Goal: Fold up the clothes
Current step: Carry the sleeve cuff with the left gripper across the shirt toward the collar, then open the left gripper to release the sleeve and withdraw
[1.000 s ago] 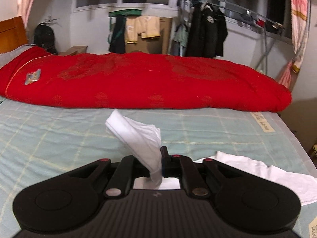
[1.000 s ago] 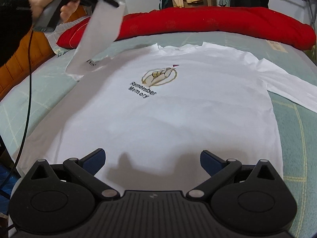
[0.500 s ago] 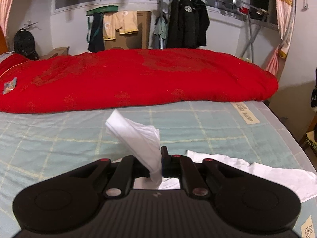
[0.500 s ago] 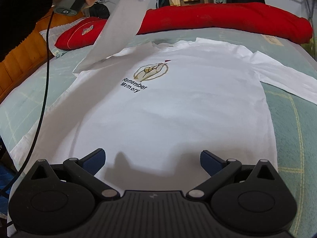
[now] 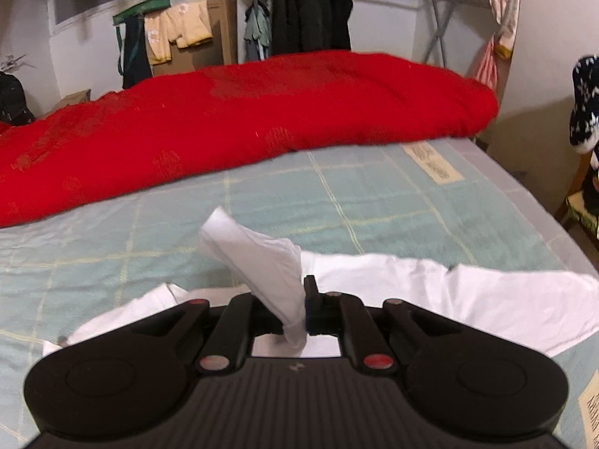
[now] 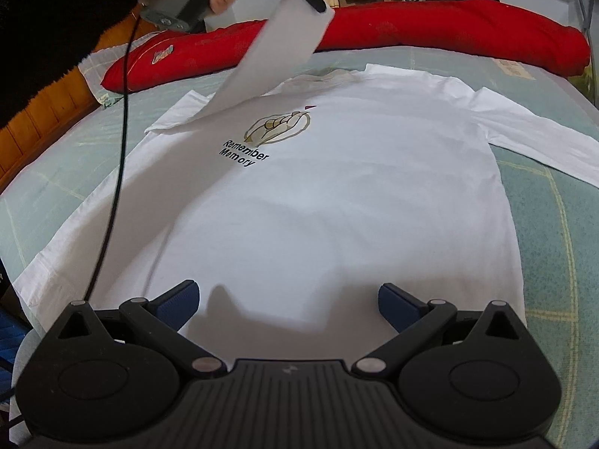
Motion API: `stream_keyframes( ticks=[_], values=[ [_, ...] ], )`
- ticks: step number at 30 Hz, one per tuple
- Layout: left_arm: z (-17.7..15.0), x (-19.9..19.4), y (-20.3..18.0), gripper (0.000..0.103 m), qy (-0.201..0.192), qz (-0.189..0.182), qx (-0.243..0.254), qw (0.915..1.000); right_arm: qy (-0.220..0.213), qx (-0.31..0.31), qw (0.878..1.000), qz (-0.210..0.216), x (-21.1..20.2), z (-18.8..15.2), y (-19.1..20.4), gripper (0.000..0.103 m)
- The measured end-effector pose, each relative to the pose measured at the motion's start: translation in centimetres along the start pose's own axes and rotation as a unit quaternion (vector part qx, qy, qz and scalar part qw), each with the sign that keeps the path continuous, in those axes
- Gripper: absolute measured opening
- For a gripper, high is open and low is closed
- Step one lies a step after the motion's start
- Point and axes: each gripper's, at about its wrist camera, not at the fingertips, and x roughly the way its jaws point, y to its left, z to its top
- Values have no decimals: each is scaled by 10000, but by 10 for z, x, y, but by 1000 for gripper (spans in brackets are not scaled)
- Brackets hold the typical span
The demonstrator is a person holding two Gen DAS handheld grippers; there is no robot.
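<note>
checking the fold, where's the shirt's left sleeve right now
In the right wrist view, upper left: the sleeve hangs pinched in the left claw, lifted above the shirt, nearing its logo.

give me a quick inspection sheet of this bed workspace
surface: bed sheet, pale green check, flat
job's things: white shirt lies print up; its sleeve is lifted over the chest, the other sleeve lies spread flat
clutter: red quilt along the far side, small packet on it
grippers: left gripper shut on the sleeve; right gripper open, holding nothing, above the shirt's hem
cables: black cable hangs from the left gripper across the shirt's edge
surroundings: hanging clothes, cardboard box, curtain
</note>
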Motion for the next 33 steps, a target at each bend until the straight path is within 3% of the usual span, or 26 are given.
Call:
stream_keyframes(
  ticks=[7, 14, 23, 33],
  values=[
    [-16, 17, -8, 7, 266, 14, 253, 9993, 8, -4, 10000, -11, 1, 1, -1, 103],
    [-12, 20, -10, 11, 321, -103, 198, 9992, 48, -91, 9999, -91, 5, 0, 1, 103],
    [-15, 18, -9, 33, 262, -534, 86, 9982, 81, -214, 9995, -207, 8, -3, 4, 103],
    [-17, 2, 3, 37, 172, -564, 221, 9980, 109, -278, 9992, -268, 10, -4, 6, 103]
  ],
)
